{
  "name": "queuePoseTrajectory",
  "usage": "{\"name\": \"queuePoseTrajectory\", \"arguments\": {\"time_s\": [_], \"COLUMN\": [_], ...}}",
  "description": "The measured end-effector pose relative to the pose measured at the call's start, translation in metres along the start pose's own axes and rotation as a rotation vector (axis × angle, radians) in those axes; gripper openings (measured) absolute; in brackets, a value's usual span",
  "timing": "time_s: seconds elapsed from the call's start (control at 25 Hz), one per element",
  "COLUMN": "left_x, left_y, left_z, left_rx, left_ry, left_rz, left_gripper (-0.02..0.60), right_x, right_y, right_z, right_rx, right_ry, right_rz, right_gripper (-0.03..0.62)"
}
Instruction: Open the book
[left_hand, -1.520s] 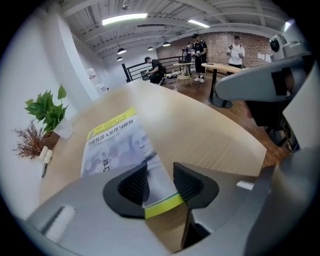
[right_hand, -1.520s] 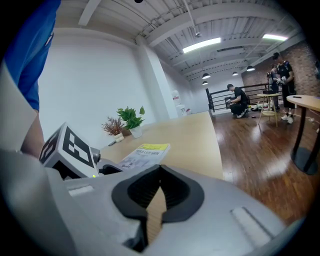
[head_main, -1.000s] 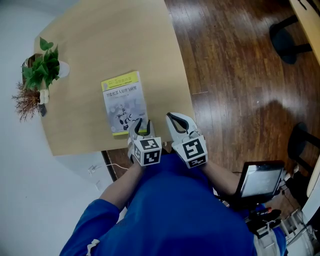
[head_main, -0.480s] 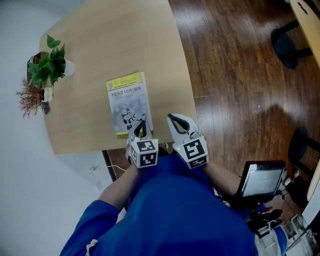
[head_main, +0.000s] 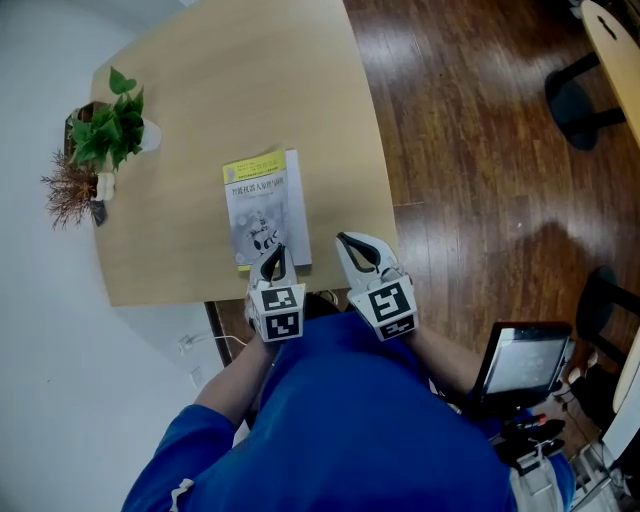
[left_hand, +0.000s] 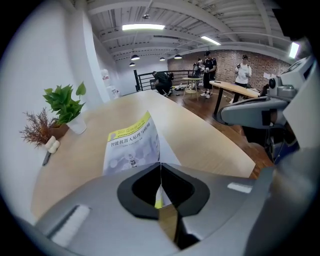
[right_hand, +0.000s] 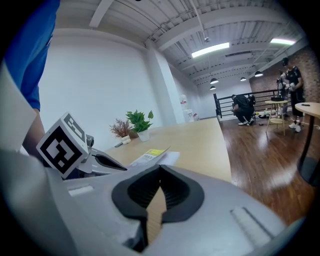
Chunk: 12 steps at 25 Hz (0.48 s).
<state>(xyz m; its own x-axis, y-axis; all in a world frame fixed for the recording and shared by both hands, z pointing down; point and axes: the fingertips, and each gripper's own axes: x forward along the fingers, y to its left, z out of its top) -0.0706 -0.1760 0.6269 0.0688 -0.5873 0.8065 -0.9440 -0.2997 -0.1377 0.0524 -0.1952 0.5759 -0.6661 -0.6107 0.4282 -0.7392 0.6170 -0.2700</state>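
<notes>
A person in a blue top (head_main: 350, 430) is standing at the near edge of a pale wooden table (head_main: 200, 90), holding 1 gripper in each hand, seen steeply from above. A book (head_main: 262, 205) with a grey cover and a yellow band is lying on the table close to that edge, its long side running away from the person. The left gripper (head_main: 276, 250) is pinching the near edge of the cover (left_hand: 131, 150): its 2 jaws have just been closing and are pressing together on that thin edge, which is showing as a yellow and white sliver between them in the left gripper view. The cover is lifting at its near end and baring a strip of white page (head_main: 299, 215) along the book's right side. The right gripper (head_main: 347, 240) is hovering just right of the book, over the table near its edge and apart from the book; its jaws are meeting at the tips with nothing between them. A green plant (head_main: 112, 128) in a white pot and a bunch of dried twigs (head_main: 68, 188) are sitting at the table's left edge, well apart from the book. Dark wood floor (head_main: 470, 150) is stretching to the right, and a small screen (head_main: 523, 360) is standing by the person's right side
</notes>
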Motion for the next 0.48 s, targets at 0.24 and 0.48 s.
{"name": "queuePoseTrajectory", "arguments": {"time_s": [0.24,0.48], "left_x": [-0.013,-0.025], "left_y": [0.013,0.032], "left_z": [0.005,0.006], "left_rx": [-0.046,-0.092], "left_ry": [-0.034,-0.074], "left_rz": [0.023,0.018], "left_gripper": [0.011,0.011], "right_x": [0.001,0.005], "right_y": [0.004,0.018], "right_z": [0.007,0.015], "right_rx": [-0.015,-0.044], "right_ry": [-0.008,-0.011], "right_rz": [0.013,0.005], "right_gripper": [0.003,0.003]}}
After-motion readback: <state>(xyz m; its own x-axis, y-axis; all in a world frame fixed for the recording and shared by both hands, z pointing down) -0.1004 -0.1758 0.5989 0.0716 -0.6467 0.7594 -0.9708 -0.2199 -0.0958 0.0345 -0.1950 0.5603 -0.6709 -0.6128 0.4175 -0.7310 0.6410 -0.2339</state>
